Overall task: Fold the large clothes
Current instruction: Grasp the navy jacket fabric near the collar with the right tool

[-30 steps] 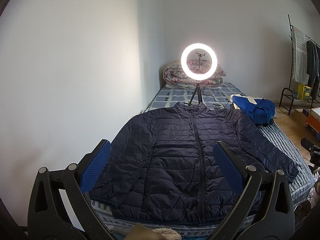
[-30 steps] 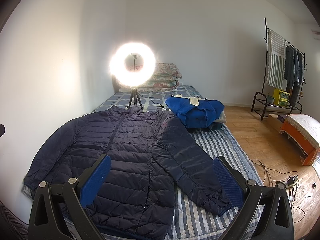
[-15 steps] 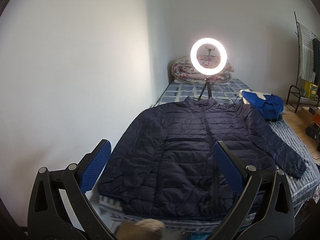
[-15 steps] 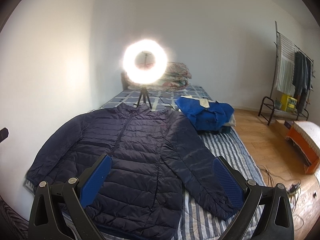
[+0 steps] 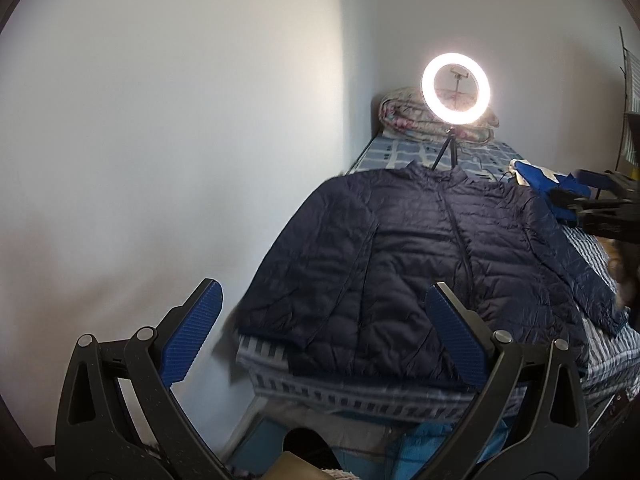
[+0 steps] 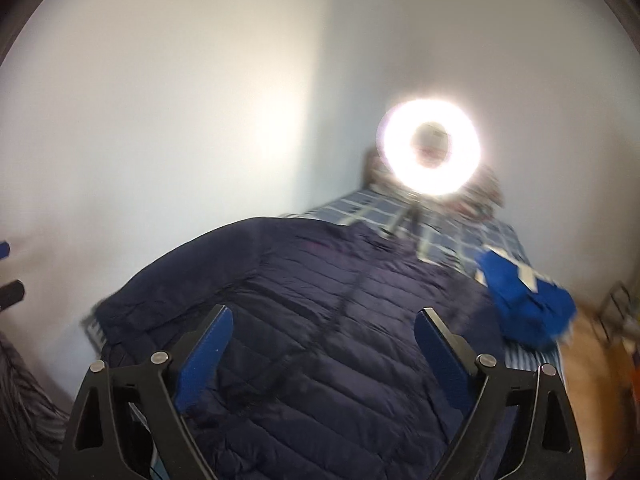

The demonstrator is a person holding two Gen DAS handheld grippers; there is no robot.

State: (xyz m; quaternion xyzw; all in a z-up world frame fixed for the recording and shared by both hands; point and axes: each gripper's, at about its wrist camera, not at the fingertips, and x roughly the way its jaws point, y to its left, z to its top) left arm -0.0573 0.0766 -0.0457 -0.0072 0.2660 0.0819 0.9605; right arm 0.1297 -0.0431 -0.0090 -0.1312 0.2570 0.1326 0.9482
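A dark navy quilted jacket (image 5: 420,264) lies flat on the bed, front up, zipped, collar toward the far end, both sleeves along its sides. My left gripper (image 5: 324,286) hangs open in front of the jacket's lower left corner and left sleeve, with nothing between its blue pads. In the right wrist view the jacket (image 6: 360,360) fills the lower middle, blurred. My right gripper (image 6: 324,312) hovers above its chest, jaws wide and closing, with nothing pressed between them. That right gripper (image 5: 576,196) also shows at the right edge of the left wrist view.
The bed (image 5: 360,392) has a striped sheet and stands against a white wall on the left. A lit ring light (image 5: 455,92) on a tripod stands behind the collar, before folded bedding (image 5: 404,114). A blue garment (image 6: 524,300) lies at the far right. Wooden floor (image 6: 592,360) is beyond.
Both views have swung left. My right gripper has moved from over the right sleeve to over the jacket's chest and rolled. My left gripper has sunk toward the lower left corner.
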